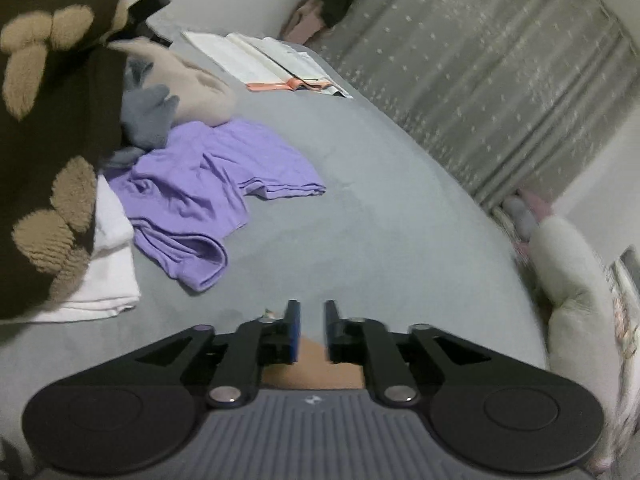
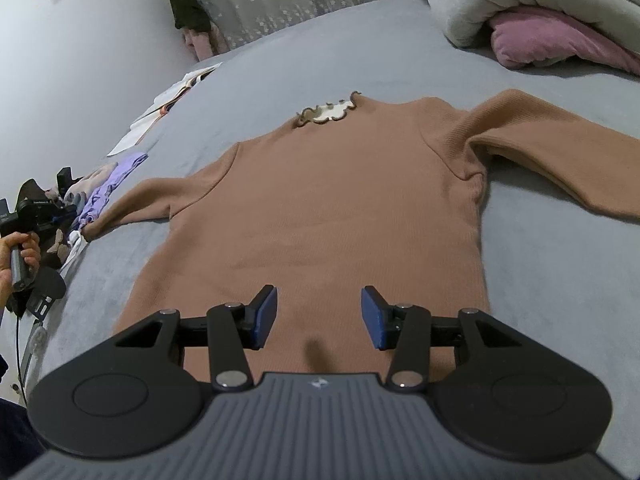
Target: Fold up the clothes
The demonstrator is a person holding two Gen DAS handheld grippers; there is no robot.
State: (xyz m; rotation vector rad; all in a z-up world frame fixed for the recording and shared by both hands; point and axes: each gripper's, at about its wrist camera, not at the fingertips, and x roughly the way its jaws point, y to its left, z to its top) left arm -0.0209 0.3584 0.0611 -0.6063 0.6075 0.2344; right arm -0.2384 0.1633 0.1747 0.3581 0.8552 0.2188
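A brown long-sleeved sweater [image 2: 320, 200] lies flat on the grey bed sheet [image 2: 560, 280], its frilled collar [image 2: 328, 112] at the far end and both sleeves spread out. My right gripper [image 2: 318, 312] hovers open over the sweater's near hem, with nothing between its blue pads. In the left wrist view my left gripper [image 1: 312, 320] is open with a narrow gap. A strip of the brown sweater [image 1: 312, 364] shows low down behind its fingers, and the pads do not press on it. A hand [image 2: 24, 252] at the far left holds the left tool near the sweater's left cuff [image 2: 92, 228].
A pile of clothes lies left of the sweater: a purple top [image 1: 192, 196], a white folded piece [image 1: 112, 272], a dark fleece with tan patches [image 1: 52, 120], and grey and beige items. An open book [image 1: 272, 64] lies farther back. A duvet [image 2: 520, 0] and a pink pillow [image 2: 560, 40] sit at the right.
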